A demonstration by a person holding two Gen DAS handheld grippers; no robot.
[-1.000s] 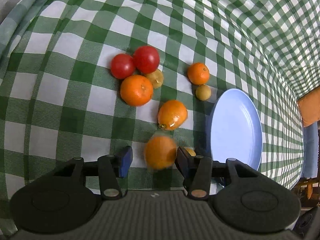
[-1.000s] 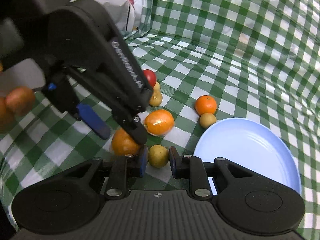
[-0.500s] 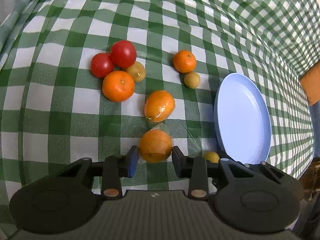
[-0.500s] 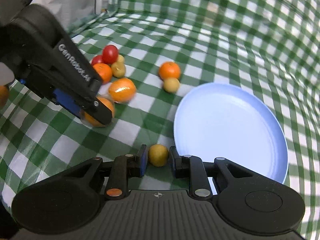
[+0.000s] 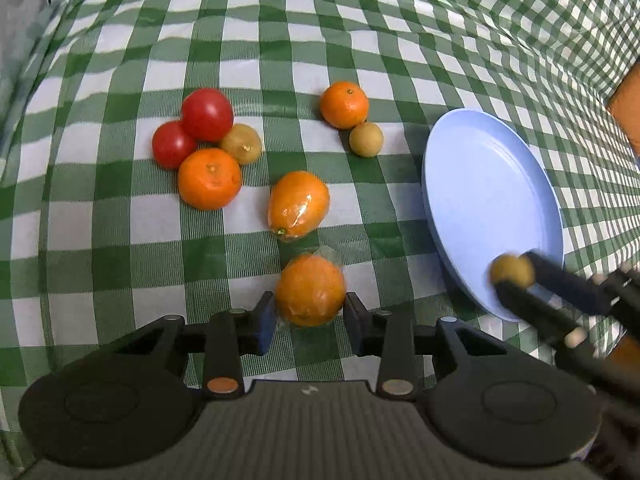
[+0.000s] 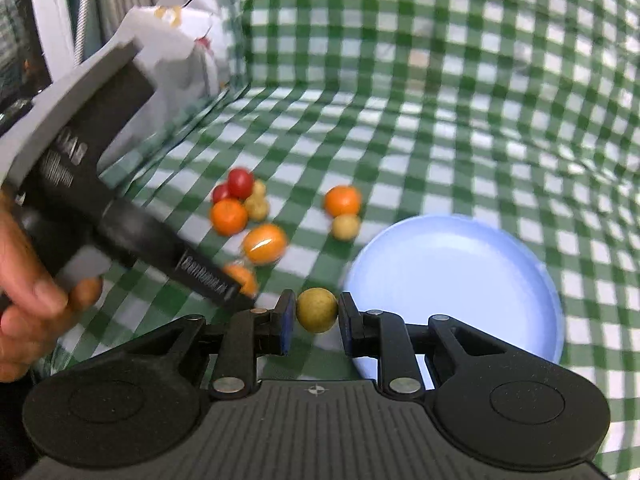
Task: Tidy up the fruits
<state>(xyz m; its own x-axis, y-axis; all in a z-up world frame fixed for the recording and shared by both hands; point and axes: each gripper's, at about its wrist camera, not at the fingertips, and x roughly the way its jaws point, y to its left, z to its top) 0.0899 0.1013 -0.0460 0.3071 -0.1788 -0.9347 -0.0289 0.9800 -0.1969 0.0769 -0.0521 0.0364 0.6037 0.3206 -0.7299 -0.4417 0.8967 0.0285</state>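
Wrapped orange sits pinched in my left tool, low over the worktop, with the blue plate off to its right. From the right wrist, my right tool pinches a small yellow-brown fruit beside the plate's left rim, nearer it.

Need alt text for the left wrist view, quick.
Left gripper holds a wrapped orange above a green checked cloth; at right, the right gripper carries a small yellow-brown fruit over a blue plate.
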